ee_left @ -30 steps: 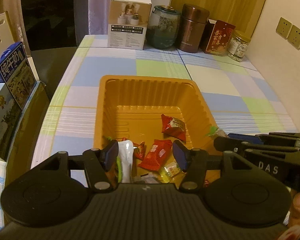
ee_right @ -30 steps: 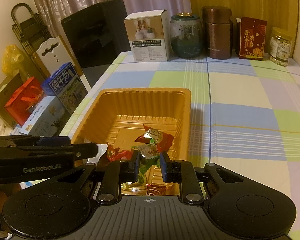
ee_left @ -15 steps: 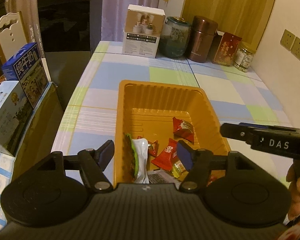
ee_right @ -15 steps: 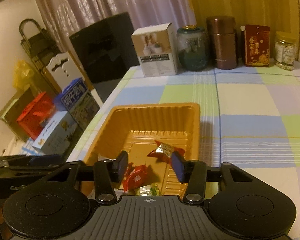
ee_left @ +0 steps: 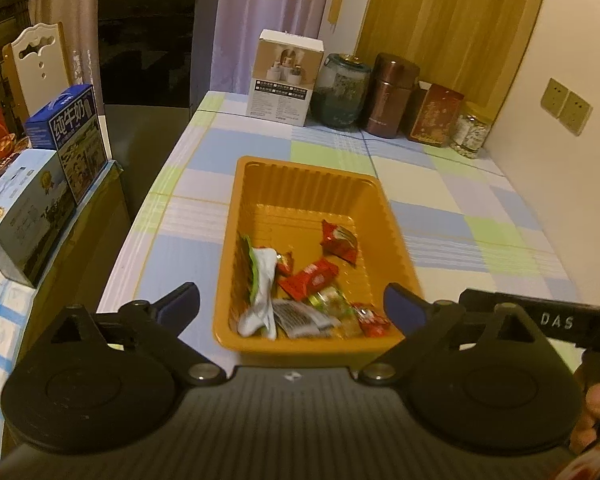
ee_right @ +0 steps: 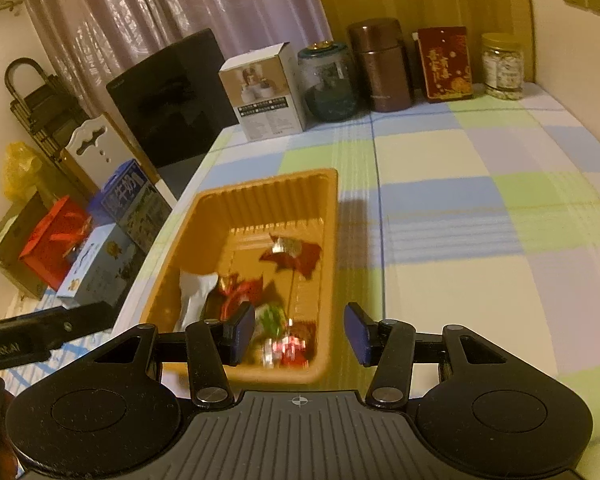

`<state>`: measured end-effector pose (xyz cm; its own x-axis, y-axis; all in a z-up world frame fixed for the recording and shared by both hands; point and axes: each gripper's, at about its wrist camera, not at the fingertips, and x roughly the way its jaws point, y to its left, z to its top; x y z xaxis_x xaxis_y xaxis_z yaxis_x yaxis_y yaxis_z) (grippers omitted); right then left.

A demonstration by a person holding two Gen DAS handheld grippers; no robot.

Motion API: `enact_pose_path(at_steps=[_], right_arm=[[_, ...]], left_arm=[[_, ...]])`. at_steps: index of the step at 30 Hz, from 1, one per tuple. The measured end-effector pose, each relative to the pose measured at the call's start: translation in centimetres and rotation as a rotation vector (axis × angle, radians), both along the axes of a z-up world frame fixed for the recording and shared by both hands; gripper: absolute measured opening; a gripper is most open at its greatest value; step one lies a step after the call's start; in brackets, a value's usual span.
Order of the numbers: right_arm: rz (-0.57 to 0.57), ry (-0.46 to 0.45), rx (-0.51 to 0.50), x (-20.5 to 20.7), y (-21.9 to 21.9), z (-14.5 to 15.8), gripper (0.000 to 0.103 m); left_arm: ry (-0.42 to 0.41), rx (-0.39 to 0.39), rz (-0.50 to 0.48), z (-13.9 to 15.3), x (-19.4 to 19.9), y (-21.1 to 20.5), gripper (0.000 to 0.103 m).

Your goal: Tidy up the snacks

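An orange plastic tray (ee_left: pixel 308 166) sits on the checked tablecloth, holding several wrapped snacks: a white-and-green packet (ee_left: pixel 260 280), red packets (ee_left: pixel 312 276) and a small green candy (ee_left: pixel 328 296). My left gripper (ee_left: pixel 290 296) hovers over the tray's near end, its jaws opening wide with nothing between them. In the right wrist view my right gripper (ee_right: pixel 300 320) hangs above the near end of the same tray (ee_right: pixel 268 178). Its jaws are opening, nothing is pinched, and the snacks lie loose below. The right gripper's side bar (ee_left: pixel 556 320) shows at the left view's right edge.
Along the table's far edge stand a white box (ee_left: pixel 286 80), a glass jar (ee_left: pixel 342 92), a brown canister (ee_left: pixel 390 94), a red box (ee_left: pixel 436 114) and a small jar (ee_left: pixel 470 136). Milk cartons (ee_left: pixel 72 128) and a black appliance (ee_left: pixel 148 40) stand left of the table; a wall runs along the right.
Both grippers pulled back and rose from the tray. The right jaws let go of a green candy, which dropped in. The left jaws spread wide, and the white-and-green packet now lies in the tray.
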<state>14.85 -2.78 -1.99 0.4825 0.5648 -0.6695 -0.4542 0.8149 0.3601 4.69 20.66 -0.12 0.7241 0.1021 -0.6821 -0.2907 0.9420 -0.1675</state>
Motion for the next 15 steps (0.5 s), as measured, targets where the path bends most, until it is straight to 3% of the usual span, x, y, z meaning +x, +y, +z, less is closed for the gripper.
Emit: enact_pose_path(at_steps=[5,15], right_arm=[[0.008,-0.025,-0.019,-3.2,-1.4,1.1,0.061],[-0.015,-0.068,-0.045,-7.9,-4.4,3.1,0.069]], left_arm=[[-0.021,0.006,0.014,1.2,-2.9,-1.9,0.102],[-0.023,0.038,0.017,3.0,-7.4,-4.6,0.103]])
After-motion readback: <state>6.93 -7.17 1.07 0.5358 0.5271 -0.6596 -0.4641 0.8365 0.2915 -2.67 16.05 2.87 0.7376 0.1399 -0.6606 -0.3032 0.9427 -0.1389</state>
